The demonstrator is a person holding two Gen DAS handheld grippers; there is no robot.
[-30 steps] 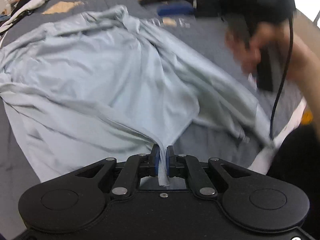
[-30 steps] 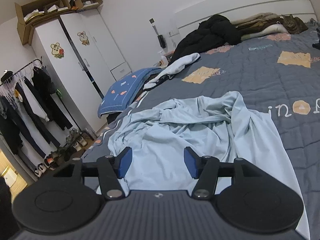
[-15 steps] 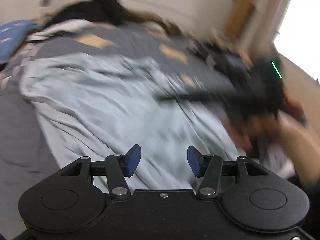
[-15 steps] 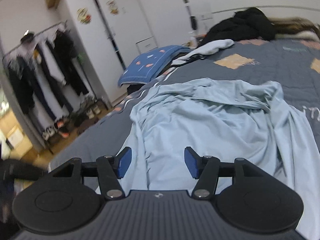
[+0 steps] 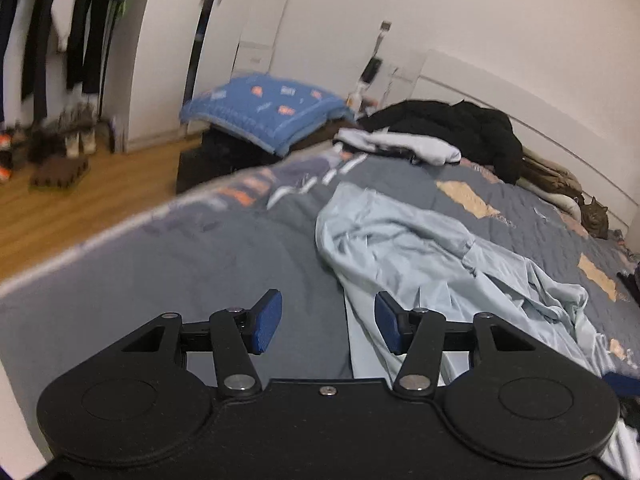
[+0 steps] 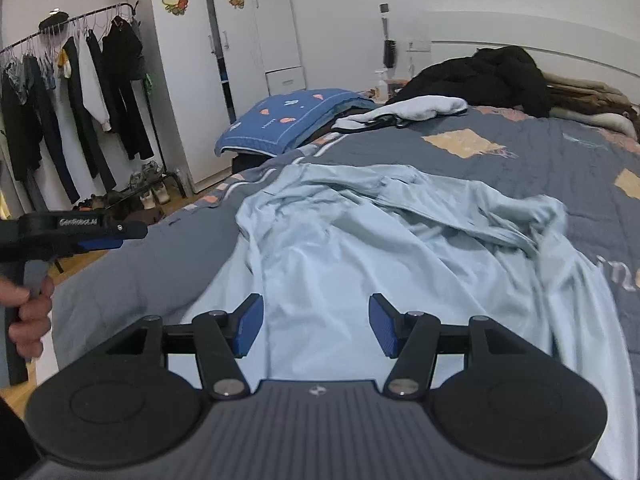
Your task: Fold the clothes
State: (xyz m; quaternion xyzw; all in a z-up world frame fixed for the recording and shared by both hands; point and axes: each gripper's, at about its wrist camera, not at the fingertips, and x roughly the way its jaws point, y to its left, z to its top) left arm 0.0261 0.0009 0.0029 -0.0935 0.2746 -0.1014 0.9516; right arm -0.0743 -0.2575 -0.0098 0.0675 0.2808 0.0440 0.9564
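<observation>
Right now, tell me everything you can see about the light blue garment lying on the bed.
The light blue garment is thin, smooth-looking fabric, possibly a shirt or light jacket, spread unfolded and rumpled on the grey quilted bedspread. Its near part lies fairly flat; the far and right parts bunch into ridges and folds, with what looks like a collar or cuff near the far end. It rests only on the bedspread. Both tongs, left and right, stand open with no fabric pinched between them.
</observation>
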